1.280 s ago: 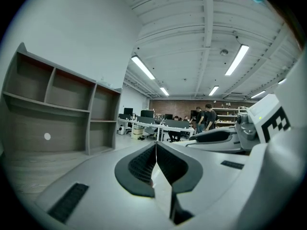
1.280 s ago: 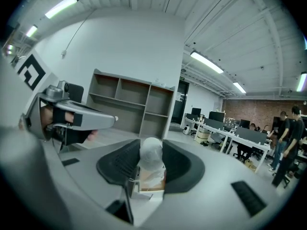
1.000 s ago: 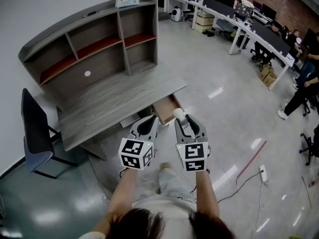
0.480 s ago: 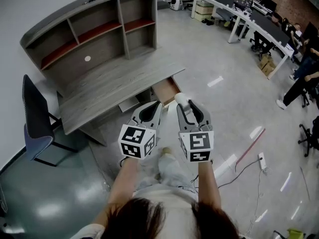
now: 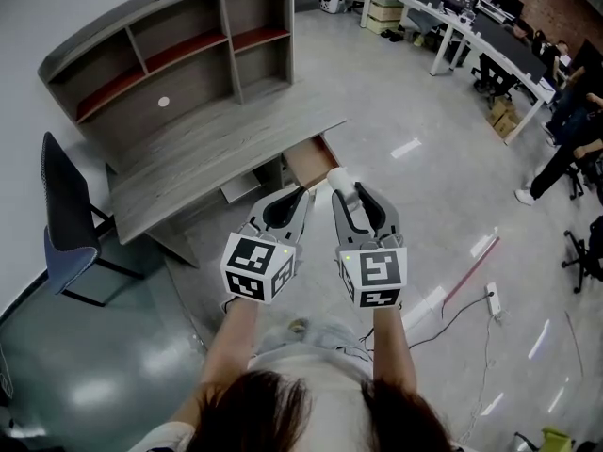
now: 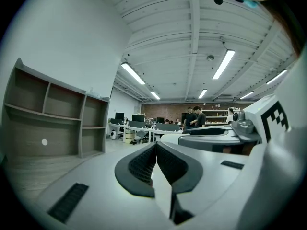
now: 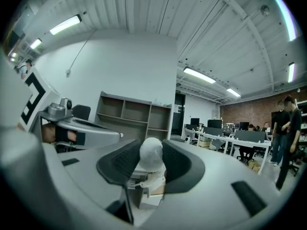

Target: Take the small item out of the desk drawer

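Observation:
A small white wrapped item sits between the pads of my right gripper, which is shut on it; in the right gripper view the white item fills the gap of the right gripper. It hangs in the air just in front of the open desk drawer, whose wooden bottom shows under the grey desk. Close beside the right gripper, my left gripper is shut with nothing in it; in its own view the left gripper has its jaws touching.
A shelf unit stands on the back of the desk. A dark chair is at the desk's left end. White office desks and people are at the far right. A power strip with cable lies on the glossy floor.
Both grippers stay side by side with the white item still in the right one. They have drawn slightly back from the drawer, and the head view has shifted a little.

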{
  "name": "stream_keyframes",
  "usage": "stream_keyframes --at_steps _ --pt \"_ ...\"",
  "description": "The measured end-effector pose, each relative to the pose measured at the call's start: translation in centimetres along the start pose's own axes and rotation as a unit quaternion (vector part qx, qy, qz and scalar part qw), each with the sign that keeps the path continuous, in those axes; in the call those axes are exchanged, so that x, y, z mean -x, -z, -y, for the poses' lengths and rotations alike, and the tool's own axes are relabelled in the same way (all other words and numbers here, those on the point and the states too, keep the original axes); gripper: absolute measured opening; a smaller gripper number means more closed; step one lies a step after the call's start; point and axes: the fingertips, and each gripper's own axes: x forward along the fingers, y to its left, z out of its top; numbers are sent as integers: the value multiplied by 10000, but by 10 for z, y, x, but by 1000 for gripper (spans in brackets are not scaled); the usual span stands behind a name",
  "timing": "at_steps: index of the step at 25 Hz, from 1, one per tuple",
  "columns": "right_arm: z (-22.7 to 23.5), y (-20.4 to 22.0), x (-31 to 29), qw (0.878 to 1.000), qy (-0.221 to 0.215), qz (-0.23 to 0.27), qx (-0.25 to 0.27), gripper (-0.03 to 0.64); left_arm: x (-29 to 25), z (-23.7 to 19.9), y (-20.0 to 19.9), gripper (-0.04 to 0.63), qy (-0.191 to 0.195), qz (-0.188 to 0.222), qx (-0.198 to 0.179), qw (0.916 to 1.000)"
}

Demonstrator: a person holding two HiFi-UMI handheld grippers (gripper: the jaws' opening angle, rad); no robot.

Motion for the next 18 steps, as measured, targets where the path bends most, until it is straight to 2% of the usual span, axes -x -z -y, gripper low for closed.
stream_keyframes --at_steps 18 --pt "53 -23 49 9995 -82 293 19 158 -22 48 -26 17 -145 64 3 9999"
